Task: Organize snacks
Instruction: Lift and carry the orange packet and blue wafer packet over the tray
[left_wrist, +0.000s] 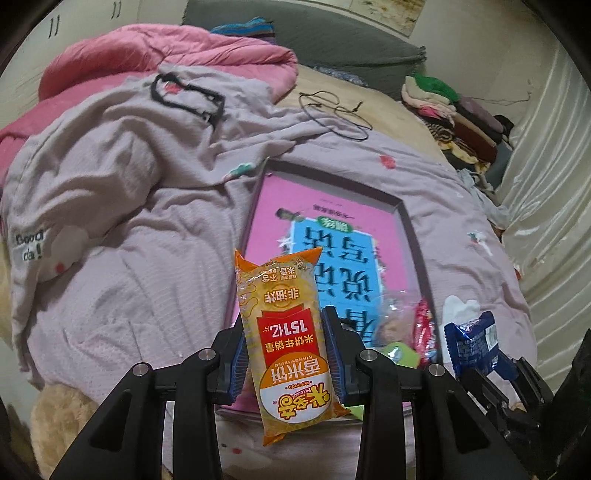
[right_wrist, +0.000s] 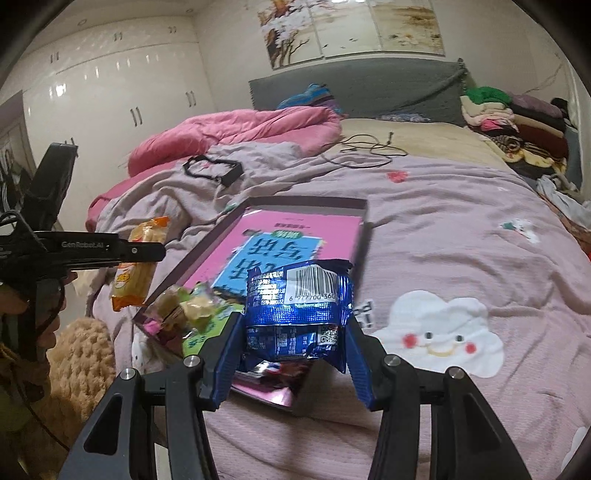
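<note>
Snacks held in both grippers above tray (left_wrist: 413, 236) on bed.
Left wrist: left gripper (left_wrist: 288, 350) clamps orange rice-cracker pack (left_wrist: 284, 332), long axis along the fingers, pointing away. Right wrist: right gripper (right_wrist: 293, 354) clamps blue snack bag (right_wrist: 299, 302), barcode end pointing away, over the tray's near edge.

Clamped between the right gripper (right_wrist: 291, 354) fingers, a blue snack packet (right_wrist: 299, 306) above the pink-lined tray (right_wrist: 364, 210) on lilac bedding (right_wrist: 443, 221).
</note>
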